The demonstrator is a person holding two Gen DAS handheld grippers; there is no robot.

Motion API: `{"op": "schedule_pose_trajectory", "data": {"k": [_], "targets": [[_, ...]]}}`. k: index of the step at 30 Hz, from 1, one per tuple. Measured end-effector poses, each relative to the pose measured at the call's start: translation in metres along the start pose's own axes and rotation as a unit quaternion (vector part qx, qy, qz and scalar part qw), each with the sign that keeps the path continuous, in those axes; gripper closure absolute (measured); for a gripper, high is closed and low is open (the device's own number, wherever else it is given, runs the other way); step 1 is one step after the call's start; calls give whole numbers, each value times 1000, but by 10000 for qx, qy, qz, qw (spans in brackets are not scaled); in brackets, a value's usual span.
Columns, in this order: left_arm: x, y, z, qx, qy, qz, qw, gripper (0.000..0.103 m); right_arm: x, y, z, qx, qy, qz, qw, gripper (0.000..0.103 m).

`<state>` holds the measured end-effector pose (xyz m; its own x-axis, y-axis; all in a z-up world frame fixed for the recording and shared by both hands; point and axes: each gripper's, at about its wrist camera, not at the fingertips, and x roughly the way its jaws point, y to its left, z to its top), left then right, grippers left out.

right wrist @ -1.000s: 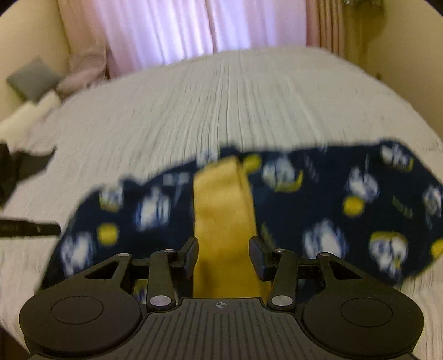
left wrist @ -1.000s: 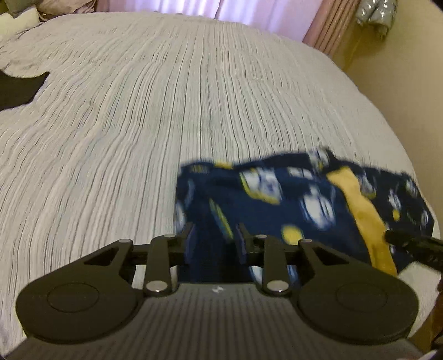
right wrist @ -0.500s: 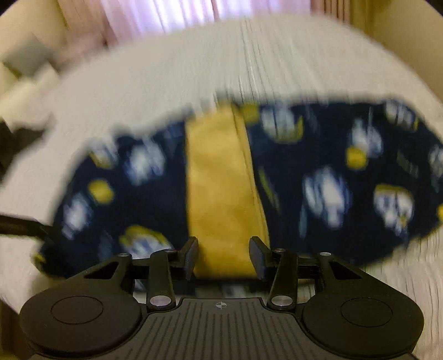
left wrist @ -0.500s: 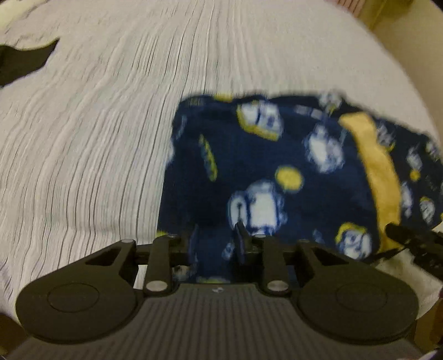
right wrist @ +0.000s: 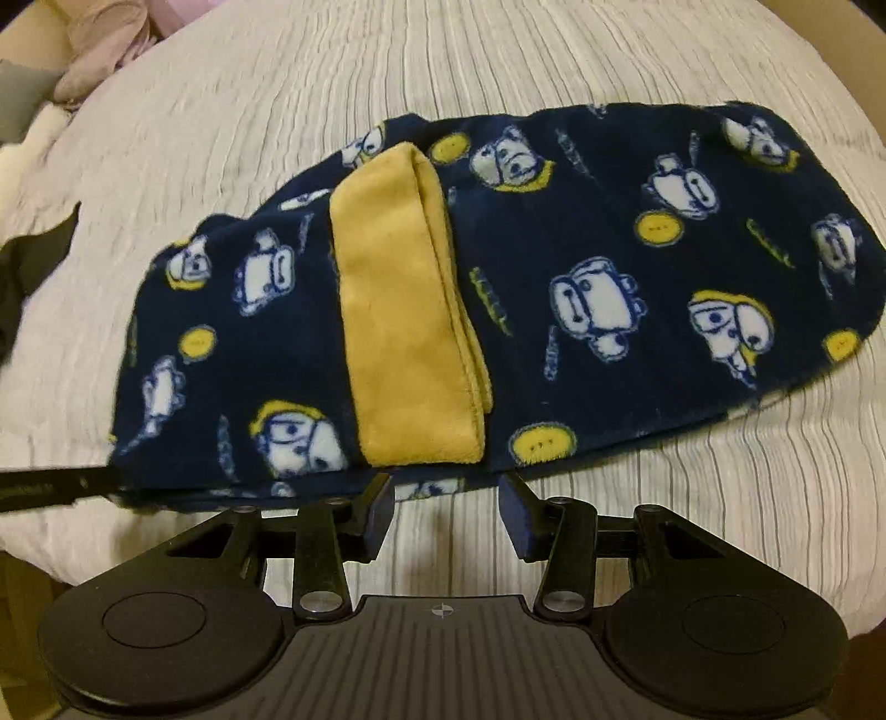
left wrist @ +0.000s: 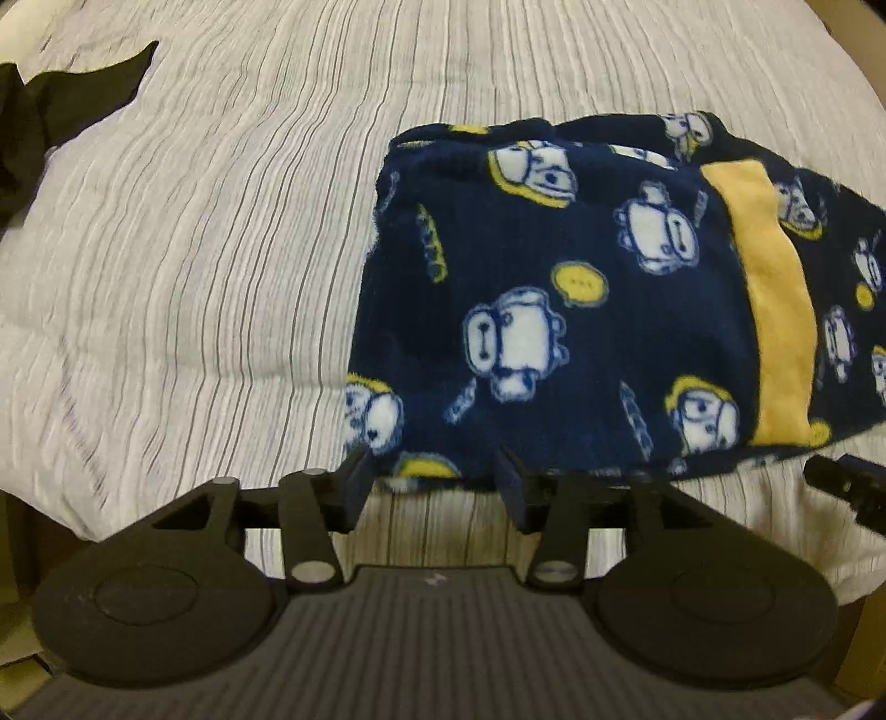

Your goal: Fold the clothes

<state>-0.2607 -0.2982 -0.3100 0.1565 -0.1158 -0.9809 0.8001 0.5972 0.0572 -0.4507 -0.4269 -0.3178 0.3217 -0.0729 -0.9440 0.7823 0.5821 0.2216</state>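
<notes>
A navy fleece garment (left wrist: 554, 310) printed with white cartoon figures and yellow bubbles lies folded on the bed, with a yellow band (left wrist: 775, 299) across it. It also shows in the right wrist view (right wrist: 581, 288), yellow band (right wrist: 404, 332) left of centre. My left gripper (left wrist: 434, 487) is open and empty at the garment's near edge. My right gripper (right wrist: 446, 501) is open and empty at the near edge, just below the yellow band. Each gripper's tip shows at the side of the other view.
The bed has a white striped cover (left wrist: 194, 249). A black garment (left wrist: 33, 127) lies at the far left. Pillows and pinkish cloth (right wrist: 94, 50) sit at the far left corner. The bed's near edge runs just under both grippers.
Both grippers have lowered the garment onto the bed, opened and let go of it. They have drawn back to its near edge.
</notes>
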Motion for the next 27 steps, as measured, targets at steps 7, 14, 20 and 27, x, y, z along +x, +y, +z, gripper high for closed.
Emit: {"op": "schedule_pose_trajectory", "data": {"k": [7,14,20,27], "targets": [[-31,-14,-8,250,-107,-5,9996,52,-26,10,1,-283,20,-25,9996,57],[-64,-18,-16,278,-425,-80,9987,46,-52,17,-2,-546,-80,-43,9985,57],[-86,-22,-17,338,-738,-141,9966,45,-74,11,0,-514,-276,-124,9982,57],[-103,-27,-10,391,-1020,-201,9938,45,-93,3,6,-421,-513,-198,9976,57]]}}
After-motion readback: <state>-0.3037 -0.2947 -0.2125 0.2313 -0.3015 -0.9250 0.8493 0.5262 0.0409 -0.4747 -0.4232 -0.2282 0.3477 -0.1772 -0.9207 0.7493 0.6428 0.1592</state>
